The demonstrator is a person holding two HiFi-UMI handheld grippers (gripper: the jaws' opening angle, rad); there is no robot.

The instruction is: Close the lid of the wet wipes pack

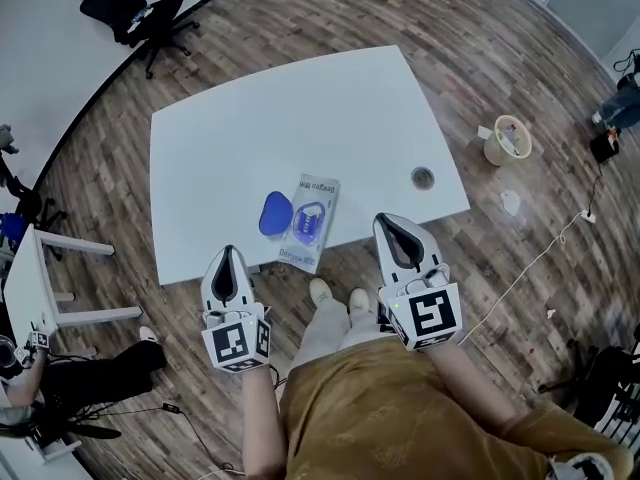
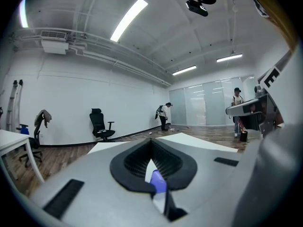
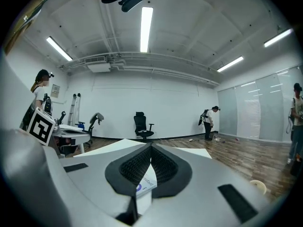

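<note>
The left gripper (image 2: pixel 151 141) has its 2 black ribbed pads (image 2: pixel 132 163) drawn together at the tips, so only a teardrop-shaped hollow is left behind them, and it grips nothing. The right gripper (image 3: pixel 151 146) stands the same way, tips met and empty. Both have smooth grey shells and hang at the near edge of the table (image 1: pixel 300 108), a plain white slab with rounded corners. The pack (image 1: pixel 314 230), a flat, soft, pale rectangle with print, lies on the table just beyond and between the 2 grippers, touching neither. Its glossy blue oval lid (image 1: pixel 275 213) is swung open to the left and lies flat beside the blue-ringed opening. A round grommet (image 1: pixel 422 177) sits near the table's right edge. Wood-plank floor (image 1: pixel 480 58) surrounds the table, with a beige tub (image 1: pixel 508 139) to the right.
</note>
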